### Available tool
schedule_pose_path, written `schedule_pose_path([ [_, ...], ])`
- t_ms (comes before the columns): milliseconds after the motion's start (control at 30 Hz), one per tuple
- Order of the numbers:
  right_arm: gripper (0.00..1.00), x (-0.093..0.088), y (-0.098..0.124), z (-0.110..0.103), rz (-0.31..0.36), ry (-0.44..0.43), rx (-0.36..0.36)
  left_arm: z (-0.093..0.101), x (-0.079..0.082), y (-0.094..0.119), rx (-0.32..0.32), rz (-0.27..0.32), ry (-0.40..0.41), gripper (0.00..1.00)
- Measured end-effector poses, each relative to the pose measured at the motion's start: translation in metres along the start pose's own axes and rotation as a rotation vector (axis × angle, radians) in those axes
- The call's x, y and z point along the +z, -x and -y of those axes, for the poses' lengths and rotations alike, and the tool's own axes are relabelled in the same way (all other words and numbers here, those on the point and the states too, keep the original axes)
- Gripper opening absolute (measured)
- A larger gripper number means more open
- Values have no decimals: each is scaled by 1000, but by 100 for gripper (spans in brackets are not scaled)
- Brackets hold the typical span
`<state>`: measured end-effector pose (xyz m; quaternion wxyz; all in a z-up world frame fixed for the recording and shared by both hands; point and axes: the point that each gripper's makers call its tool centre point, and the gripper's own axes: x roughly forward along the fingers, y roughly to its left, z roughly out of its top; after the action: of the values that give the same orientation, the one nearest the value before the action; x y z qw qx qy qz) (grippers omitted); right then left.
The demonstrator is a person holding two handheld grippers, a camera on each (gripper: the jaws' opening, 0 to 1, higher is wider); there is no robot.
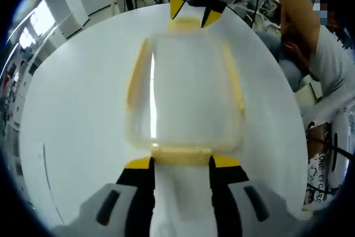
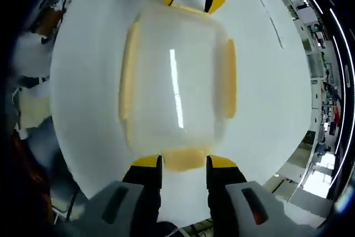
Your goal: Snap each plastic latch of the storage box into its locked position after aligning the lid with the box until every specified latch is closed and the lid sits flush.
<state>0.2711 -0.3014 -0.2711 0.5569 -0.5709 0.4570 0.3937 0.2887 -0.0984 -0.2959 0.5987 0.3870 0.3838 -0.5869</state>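
Box (image 1: 186, 95) on white table (image 1: 72, 115), directly ahead of both tongs, long axis running tong to tong. Left tongs (image 1: 182, 165) apart, straddling near end latch (image 1: 181, 155). Right tongs (image 2: 184, 164) apart, straddling opposite end latch (image 2: 184, 158). Each equally near own latch; side latches between.

Storage box lid (image 2: 175, 81): clear glossy plastic, bright glare streak at centre. Latches (image 2: 130, 76) at 3, 6, 9 and 12 o'clock: pale yellow plastic, smooth, duller. Table (image 2: 260, 92): white, smooth, matt. Right gripper (image 2: 184, 162): yellow-tipped black jaws, grey matt plastic housing.
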Motion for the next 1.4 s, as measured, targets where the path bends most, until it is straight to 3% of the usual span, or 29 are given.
schedule_pose_path([
  [267,26,-3,-5,-3,16,-13,35,-1,1,1,-1,10,-1,38],
  [333,25,-11,-12,-9,-13,-26,66,0,1,1,-1,9,-3,38],
  [500,26,-10,-16,-11,9,-38,61,0,1,1,-2,13,-4,38],
  [933,39,-4,-19,-5,42,-49,59,2,-1,1,-5,17,-12,38],
  [1267,41,0,-26,-4,56,-22,179,2,-1,1,-13,30,-24,39],
  [1400,42,0,-28,-3,71,-22,235,1,1,1,-22,72,-43,40],
])
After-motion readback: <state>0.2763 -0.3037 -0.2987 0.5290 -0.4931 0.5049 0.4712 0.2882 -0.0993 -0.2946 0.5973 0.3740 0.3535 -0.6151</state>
